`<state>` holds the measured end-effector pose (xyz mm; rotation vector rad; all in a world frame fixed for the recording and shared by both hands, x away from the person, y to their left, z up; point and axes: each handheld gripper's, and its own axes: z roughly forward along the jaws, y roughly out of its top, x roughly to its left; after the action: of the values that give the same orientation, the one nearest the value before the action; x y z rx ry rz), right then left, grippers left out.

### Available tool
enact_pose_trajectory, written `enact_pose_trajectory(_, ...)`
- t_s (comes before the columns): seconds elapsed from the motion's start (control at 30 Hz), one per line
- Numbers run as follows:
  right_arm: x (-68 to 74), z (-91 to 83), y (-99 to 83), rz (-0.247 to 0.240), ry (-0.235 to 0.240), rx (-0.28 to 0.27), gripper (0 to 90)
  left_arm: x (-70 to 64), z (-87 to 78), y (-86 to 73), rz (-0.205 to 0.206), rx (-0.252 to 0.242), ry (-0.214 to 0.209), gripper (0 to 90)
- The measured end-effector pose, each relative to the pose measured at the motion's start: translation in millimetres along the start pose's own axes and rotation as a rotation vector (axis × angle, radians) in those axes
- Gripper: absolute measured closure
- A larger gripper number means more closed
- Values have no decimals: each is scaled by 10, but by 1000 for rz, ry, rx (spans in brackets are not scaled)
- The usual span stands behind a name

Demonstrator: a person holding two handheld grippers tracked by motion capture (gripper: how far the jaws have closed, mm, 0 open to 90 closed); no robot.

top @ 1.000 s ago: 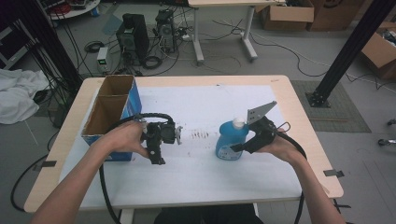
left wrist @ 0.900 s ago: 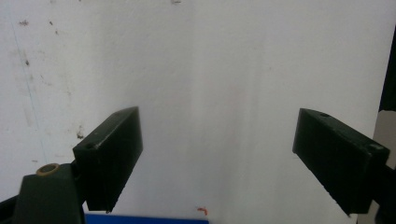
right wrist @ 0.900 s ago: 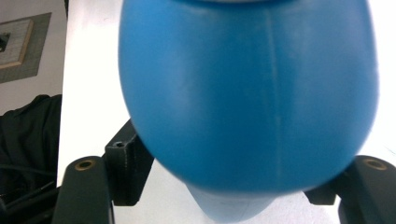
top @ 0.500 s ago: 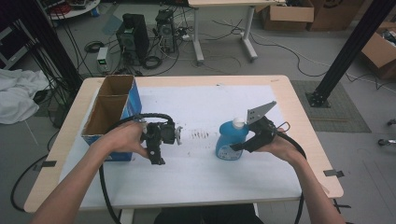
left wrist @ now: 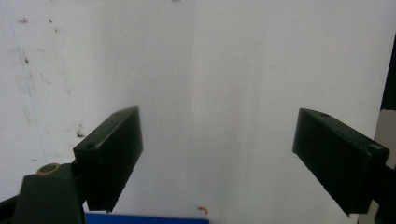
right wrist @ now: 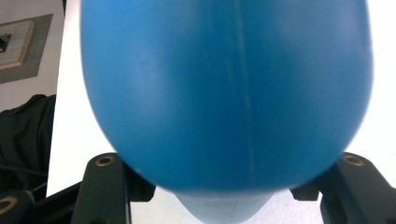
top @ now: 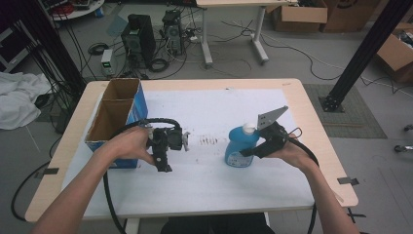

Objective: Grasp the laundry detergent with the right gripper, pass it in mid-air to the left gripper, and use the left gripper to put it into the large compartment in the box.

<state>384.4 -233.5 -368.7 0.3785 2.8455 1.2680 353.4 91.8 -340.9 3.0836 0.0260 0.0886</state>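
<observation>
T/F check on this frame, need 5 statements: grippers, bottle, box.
1. The right gripper is closed around the blue bottle. True.
2. The left gripper grips a pen. False: its jaws stand wide apart with only white paper between them.
3. The cardboard box sits at the table's left side, open at the top. True.
4. The blue bottle lies flat on its side. False: it stands upright on the white sheet, white cap up.
5. The bottle is inside the box. False: it stands apart from the box, to its right.
</observation>
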Motion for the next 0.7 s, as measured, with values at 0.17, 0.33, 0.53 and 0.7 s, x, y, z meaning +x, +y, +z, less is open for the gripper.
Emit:
enact_pose_trajectory(0.17, -8, 1, -4, 0, 4, -5, 402, 0, 1, 0, -1, -2, 0, 167)
enact_pose_trajectory(0.33, -12, 7, -33, -19, 5, -26, 418, -6, -1, 5, 0, -5, -1, 168)
enact_pose_trajectory(0.53, 4, 9, -40, -42, -9, -33, 445, -9, -6, 6, 3, -3, -1, 170)
enact_pose_trajectory(0.7, 19, 11, -31, -58, -20, -31, 458, -12, -12, 3, 1, -5, 2, 172)
